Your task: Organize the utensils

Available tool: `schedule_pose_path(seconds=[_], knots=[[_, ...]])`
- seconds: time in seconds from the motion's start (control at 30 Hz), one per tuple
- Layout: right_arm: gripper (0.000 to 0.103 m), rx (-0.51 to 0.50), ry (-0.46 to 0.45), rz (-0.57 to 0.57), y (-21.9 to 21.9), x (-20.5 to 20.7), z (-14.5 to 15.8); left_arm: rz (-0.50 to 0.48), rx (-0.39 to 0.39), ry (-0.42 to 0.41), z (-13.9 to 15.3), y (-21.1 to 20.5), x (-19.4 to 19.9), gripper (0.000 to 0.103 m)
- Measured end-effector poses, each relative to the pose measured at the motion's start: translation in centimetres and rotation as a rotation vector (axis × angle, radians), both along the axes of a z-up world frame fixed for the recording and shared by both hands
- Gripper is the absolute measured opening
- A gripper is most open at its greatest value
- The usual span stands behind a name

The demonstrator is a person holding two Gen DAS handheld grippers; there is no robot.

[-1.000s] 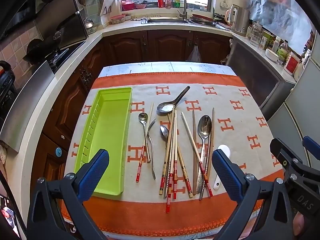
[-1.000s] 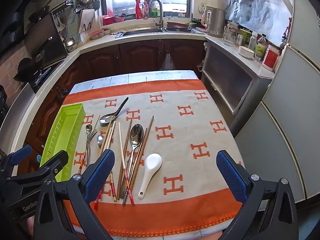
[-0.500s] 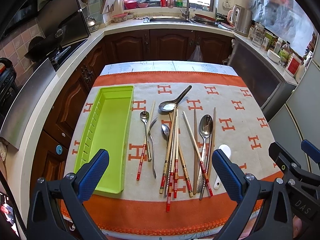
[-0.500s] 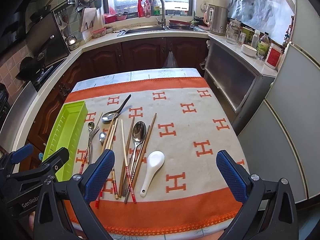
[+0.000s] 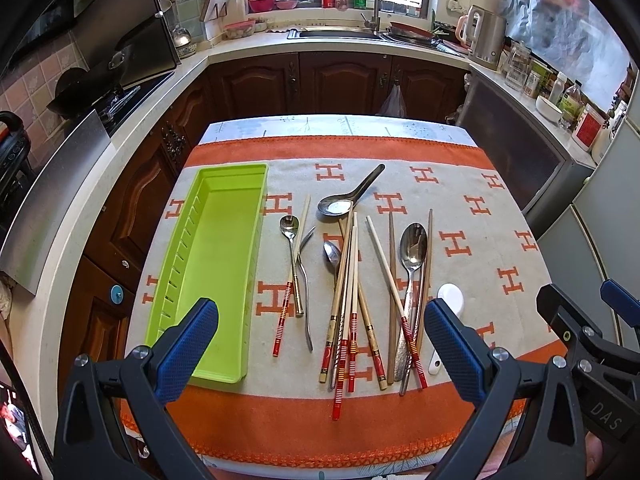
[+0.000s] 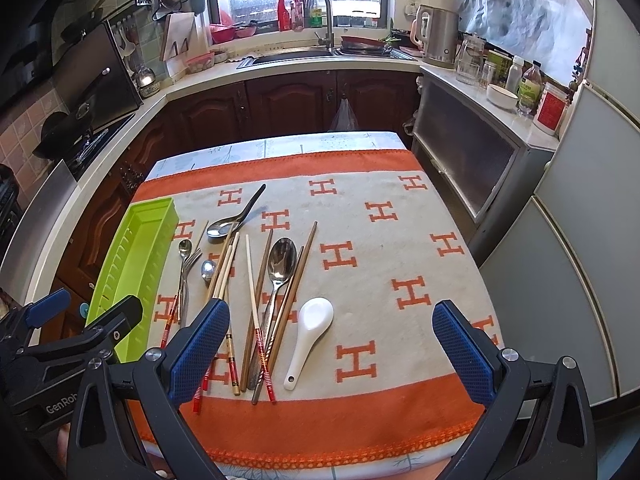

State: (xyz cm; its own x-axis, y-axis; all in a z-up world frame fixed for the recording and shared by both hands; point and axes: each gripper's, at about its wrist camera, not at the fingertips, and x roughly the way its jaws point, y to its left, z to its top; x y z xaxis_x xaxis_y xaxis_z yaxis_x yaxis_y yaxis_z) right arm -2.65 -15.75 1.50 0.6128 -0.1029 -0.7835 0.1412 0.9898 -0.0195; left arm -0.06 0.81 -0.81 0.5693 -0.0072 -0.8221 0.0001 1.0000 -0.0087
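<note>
A green plastic utensil tray [image 5: 216, 264] lies empty on the left of the cloth-covered table; it also shows in the right wrist view [image 6: 132, 268]. Right of it lie several chopsticks [image 5: 352, 292], metal spoons [image 5: 414, 244], a fork [image 5: 305, 280] and a white ceramic spoon [image 6: 310, 334] in a loose heap. My left gripper [image 5: 320, 346] is open and empty, above the near edge facing the heap. My right gripper [image 6: 330, 344] is open and empty, above the white spoon's handle end.
An orange and beige cloth [image 6: 380, 248] covers the table. Kitchen counters, a sink [image 5: 340, 34], a stove [image 5: 100, 96] and a kettle [image 6: 438, 34] ring the table. A cabinet and fridge [image 6: 580, 240] stand to the right.
Both grippers have drifted slightly forward over the table; the utensils and tray have not moved. Both stay open.
</note>
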Motion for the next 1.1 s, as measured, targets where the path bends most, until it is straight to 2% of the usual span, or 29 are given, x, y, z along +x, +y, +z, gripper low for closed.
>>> schedule_pose_path(seconds=[1.1], knots=[[0.103,0.029,0.019,0.029,0.35,0.14,-0.28,0.006,-0.015,0.017,-0.6,0.76,-0.47,0.102]])
